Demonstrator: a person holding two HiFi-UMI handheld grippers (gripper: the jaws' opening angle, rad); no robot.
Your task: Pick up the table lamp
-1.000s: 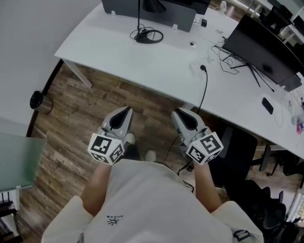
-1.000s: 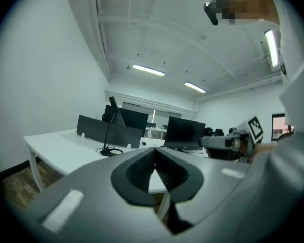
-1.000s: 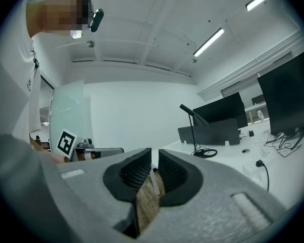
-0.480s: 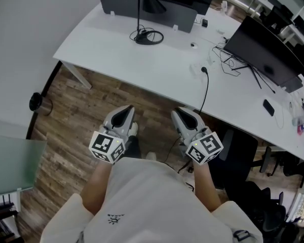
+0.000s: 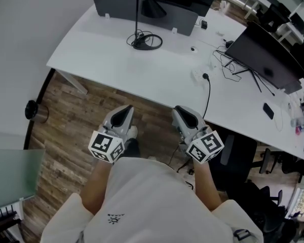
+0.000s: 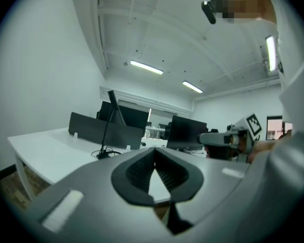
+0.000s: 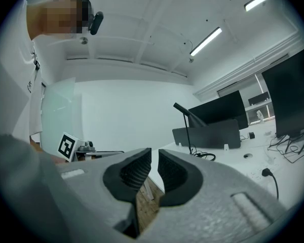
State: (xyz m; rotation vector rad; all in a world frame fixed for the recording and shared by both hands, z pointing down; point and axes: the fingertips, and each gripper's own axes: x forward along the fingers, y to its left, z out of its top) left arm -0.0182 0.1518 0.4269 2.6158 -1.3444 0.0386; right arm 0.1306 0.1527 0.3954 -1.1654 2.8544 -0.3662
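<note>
- Table lamp (image 5: pixel 137 22) untouched on desk (image 5: pixel 91 49) at 12 o'clock; approach and grasp remain.
- Left gripper (image 5: pixel 125 111) jaws together, empty; right gripper (image 5: pixel 181 111) jaws narrowly apart, empty.

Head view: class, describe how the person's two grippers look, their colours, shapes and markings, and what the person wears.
The left gripper and right gripper have light grey shells tapering to dark ribbed pads. Each carries a white cube with black square markers. The person wears a white top with a small dark print.
</note>
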